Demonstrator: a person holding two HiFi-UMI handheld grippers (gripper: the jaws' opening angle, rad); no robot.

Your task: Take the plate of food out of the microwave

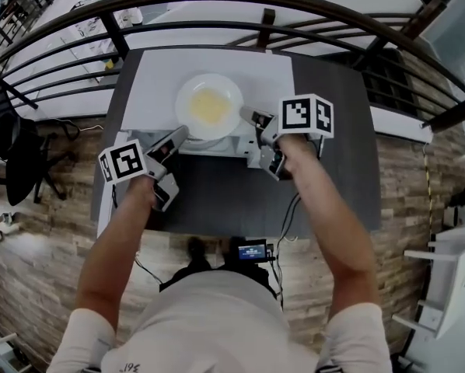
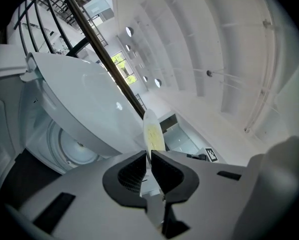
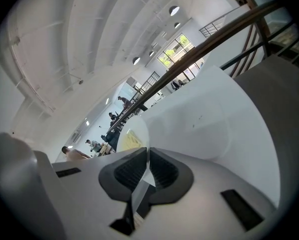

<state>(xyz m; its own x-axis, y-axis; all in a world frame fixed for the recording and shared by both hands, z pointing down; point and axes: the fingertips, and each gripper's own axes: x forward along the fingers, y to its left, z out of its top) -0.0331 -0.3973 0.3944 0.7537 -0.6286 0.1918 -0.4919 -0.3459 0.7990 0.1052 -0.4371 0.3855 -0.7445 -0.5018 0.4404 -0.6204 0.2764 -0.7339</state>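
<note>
1. My left gripper [image 1: 180,134] pinches the plate [image 1: 209,106] at its near-left rim; my right gripper [image 1: 249,118] pinches the right rim. In both gripper views the jaws are almost together on the thin edge.
2. The plate hangs level between them, food up, over the microwave's [image 1: 151,72] white top in the head view; the turntable [image 2: 72,151] shows bare, so I judge the plate out of the cavity.
3. The grips sit on opposite sides, neither hand nearer; the next move, toward me and down to the table [image 1: 217,196], needs both hands travelling together — or the plate tips.
</note>
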